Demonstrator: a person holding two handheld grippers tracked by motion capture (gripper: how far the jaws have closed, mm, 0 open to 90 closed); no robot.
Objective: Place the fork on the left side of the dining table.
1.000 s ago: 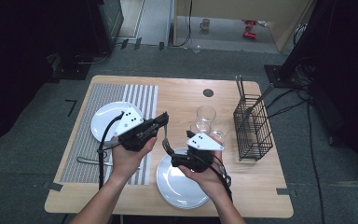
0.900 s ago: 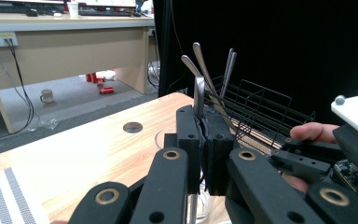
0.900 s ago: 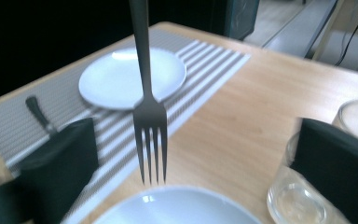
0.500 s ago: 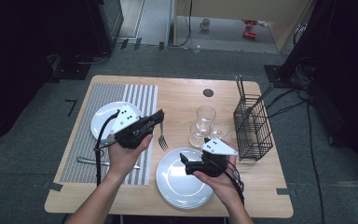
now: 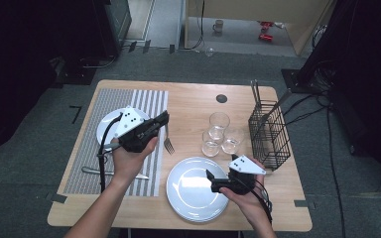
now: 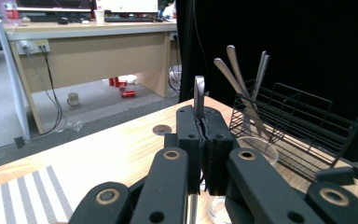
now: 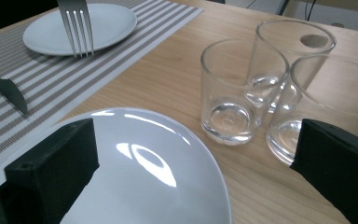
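My left gripper [image 5: 163, 120] hovers over the right edge of the striped placemat [image 5: 92, 148], shut on the handle of a fork [image 5: 168, 142] whose tines hang down. In the left gripper view the jaws [image 6: 204, 126] pinch the fork handle [image 6: 198, 95] upright. My right gripper [image 5: 212, 181] is low over the right side of the large white plate [image 5: 191, 193], pointing left. Its jaws have just been opening and stand wide [image 7: 196, 140], with nothing gripped between them. The plate [image 7: 144, 168] lies below them.
Three empty glasses [image 5: 219, 121] [image 5: 211, 144] [image 5: 232, 140] stand just beyond the large plate. A black wire basket [image 5: 269, 134] with cutlery stands at the right. A small plate [image 5: 110, 126] and a knife [image 5: 99, 172] lie on the placemat.
My right gripper has moved toward the near right and lower over the large plate, its jaws wider. The left gripper has stayed put with the fork.
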